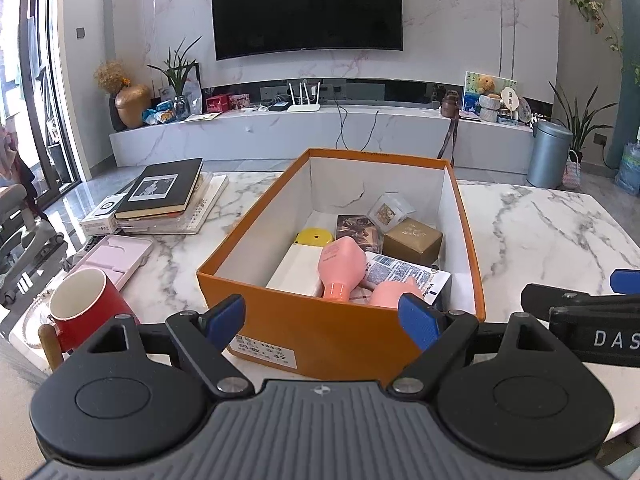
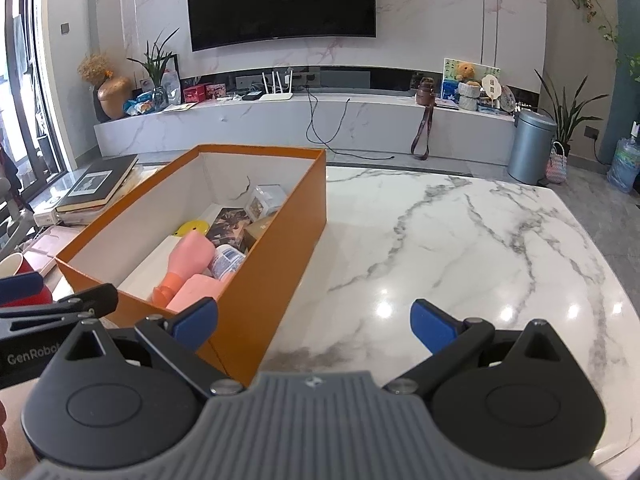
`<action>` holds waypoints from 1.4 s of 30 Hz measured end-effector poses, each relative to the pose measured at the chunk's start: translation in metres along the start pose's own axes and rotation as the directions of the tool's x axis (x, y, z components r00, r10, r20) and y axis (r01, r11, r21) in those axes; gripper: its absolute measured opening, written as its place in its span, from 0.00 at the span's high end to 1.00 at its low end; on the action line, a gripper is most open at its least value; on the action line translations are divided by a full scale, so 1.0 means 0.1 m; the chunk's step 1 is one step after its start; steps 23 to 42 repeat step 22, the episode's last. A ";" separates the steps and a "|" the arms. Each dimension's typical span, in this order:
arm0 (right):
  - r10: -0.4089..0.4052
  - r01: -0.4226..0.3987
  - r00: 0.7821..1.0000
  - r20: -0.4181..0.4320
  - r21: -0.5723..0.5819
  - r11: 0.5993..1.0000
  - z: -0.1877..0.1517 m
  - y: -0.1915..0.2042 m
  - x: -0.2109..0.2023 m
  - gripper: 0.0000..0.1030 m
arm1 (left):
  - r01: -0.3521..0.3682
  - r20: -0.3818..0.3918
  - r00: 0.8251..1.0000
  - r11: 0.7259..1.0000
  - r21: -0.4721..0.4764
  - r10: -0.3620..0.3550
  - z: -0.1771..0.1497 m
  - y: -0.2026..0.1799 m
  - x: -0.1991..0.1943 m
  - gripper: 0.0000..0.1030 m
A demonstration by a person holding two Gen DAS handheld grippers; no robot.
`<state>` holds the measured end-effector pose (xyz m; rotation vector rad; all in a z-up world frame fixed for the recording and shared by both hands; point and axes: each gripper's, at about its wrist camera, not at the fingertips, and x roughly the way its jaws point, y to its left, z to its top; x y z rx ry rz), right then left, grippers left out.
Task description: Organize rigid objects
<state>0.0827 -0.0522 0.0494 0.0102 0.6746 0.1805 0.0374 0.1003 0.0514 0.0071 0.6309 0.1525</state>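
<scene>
An orange cardboard box (image 1: 328, 332) stands on the marble table (image 1: 540, 232). It also shows in the right wrist view (image 2: 280, 240). Inside lie a pink bottle (image 1: 340, 266), a second pink bottle (image 1: 390, 294), a yellow round thing (image 1: 314, 237), a gold box (image 1: 412, 240), a clear cube (image 1: 388, 210), a dark patterned box (image 1: 356, 230) and a white flat box (image 1: 296, 272). My left gripper (image 1: 322, 320) is open and empty, in front of the box's near wall. My right gripper (image 2: 314, 326) is open and empty, at the box's near right corner.
A red mug (image 1: 86, 310) stands at the near left, with a pink case (image 1: 116, 258) and a stack of books (image 1: 164, 194) behind it. Bare marble (image 2: 460, 248) lies right of the box. A TV bench and a bin (image 2: 530, 146) stand beyond the table.
</scene>
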 end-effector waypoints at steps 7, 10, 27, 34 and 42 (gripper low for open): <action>0.004 -0.004 1.000 0.000 -0.013 1.000 0.01 0.01 -0.01 0.02 | 0.005 0.004 1.000 1.000 -0.002 -0.005 0.00 0.00 -0.02 0.02; 0.004 -0.004 1.000 -0.001 -0.015 1.000 0.02 0.00 -0.01 0.02 | 0.005 0.005 1.000 1.000 -0.001 -0.005 0.00 0.00 -0.04 0.02; 0.006 -0.006 1.000 -0.013 -0.005 1.000 -0.01 0.01 0.02 0.02 | 0.018 0.008 1.000 1.000 0.002 -0.018 0.00 -0.01 -0.06 0.02; 0.006 -0.006 1.000 -0.013 -0.005 1.000 -0.01 0.01 0.02 0.02 | 0.018 0.008 1.000 1.000 0.002 -0.018 0.00 -0.01 -0.06 0.02; 0.006 -0.006 1.000 -0.013 -0.005 1.000 -0.01 0.01 0.02 0.02 | 0.018 0.008 1.000 1.000 0.002 -0.018 0.00 -0.01 -0.06 0.02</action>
